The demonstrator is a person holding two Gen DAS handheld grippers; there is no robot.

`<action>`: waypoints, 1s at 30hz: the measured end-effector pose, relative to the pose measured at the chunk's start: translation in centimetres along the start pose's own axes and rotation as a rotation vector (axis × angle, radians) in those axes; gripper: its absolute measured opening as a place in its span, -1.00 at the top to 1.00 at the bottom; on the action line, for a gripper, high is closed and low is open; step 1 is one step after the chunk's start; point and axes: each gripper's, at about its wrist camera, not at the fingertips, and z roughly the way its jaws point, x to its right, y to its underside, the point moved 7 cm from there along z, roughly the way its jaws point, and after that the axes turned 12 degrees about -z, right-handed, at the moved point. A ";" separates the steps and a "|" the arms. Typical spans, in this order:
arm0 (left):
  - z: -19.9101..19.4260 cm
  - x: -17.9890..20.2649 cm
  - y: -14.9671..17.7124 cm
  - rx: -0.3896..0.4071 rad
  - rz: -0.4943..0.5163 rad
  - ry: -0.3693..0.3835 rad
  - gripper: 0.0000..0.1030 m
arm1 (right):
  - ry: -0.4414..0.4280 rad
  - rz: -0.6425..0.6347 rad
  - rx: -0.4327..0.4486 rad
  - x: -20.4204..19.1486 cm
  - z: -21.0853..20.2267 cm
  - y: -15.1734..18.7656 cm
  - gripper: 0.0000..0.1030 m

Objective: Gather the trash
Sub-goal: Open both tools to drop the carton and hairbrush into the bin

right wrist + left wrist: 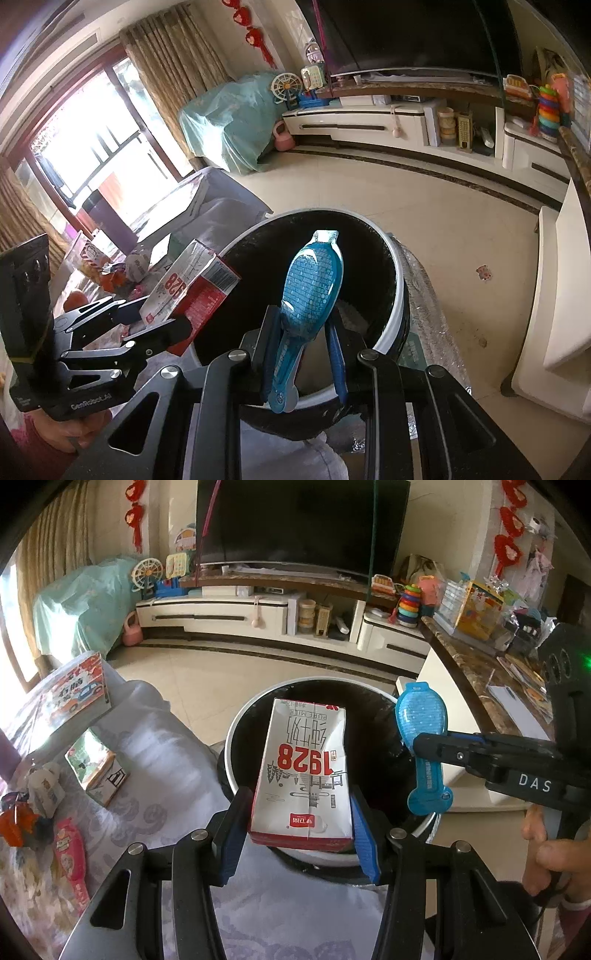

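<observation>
In the left wrist view, the left gripper (301, 823) squeezes a milk carton (303, 771) between its fingers, out over the black trash bin (236, 731). In the right wrist view, the right gripper (303, 347) pinches a blue plastic packet (308, 299), with the bin just past the fingertips.

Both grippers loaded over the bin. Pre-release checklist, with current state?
1. Left gripper shut on the white and red milk carton: ok.
2. Right gripper shut on the blue plastic blister package: ok.
3. Carton over the opening of the round black bin with white rim: ok.
4. Blue package over the opening: ok in the right wrist view.
5. Room inside the bin: cannot tell, interior dark.
6. Grippers apart from each other: ok.
</observation>
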 end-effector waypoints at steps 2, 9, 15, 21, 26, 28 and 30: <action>0.2 0.1 -0.3 0.002 0.000 -0.002 0.03 | -0.002 0.004 -0.005 0.2 0.2 -0.1 0.52; 0.9 0.1 -0.9 -0.005 -0.011 0.000 0.01 | -0.009 0.018 -0.012 0.4 0.6 -0.3 0.45; 0.9 0.1 -1.3 0.006 -0.018 -0.007 -0.05 | 0.003 0.023 -0.001 0.9 0.4 -0.4 0.38; -0.2 -0.4 -0.1 0.030 -0.020 -0.022 -0.14 | 0.007 0.040 0.048 0.8 -0.9 -0.6 0.03; -1.5 -1.9 2.1 0.034 -0.050 -0.026 -0.20 | 0.005 0.048 0.082 -0.4 -1.4 -0.4 -0.52; -2.3 -2.7 3.0 0.039 -0.072 -0.034 -0.21 | 0.008 0.045 0.089 -1.3 -1.6 -0.1 -0.59; -3.3 -3.7 4.0 0.047 -0.099 -0.044 -0.23 | 0.003 0.039 0.096 -2.2 -1.6 0.1 -0.67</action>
